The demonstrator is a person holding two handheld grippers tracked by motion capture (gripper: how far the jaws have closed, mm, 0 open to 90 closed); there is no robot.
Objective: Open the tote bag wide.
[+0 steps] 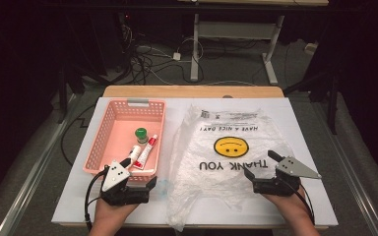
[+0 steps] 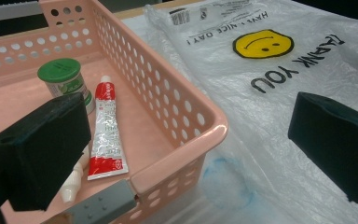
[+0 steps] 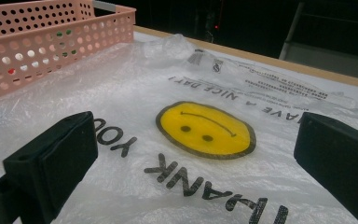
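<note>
Dark room, we see little past the table.
We look over a grey floor [image 1: 236, 69] with tangled cables [image 1: 142, 59], a white-legged desk frame [image 1: 236, 34] standing behind, blackness all round.

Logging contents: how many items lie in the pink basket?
3: a green-lidded jar mid-basket, a red-and-white tube beside it, a small white bottle at the near wall. Nothing seems hidden.
</note>
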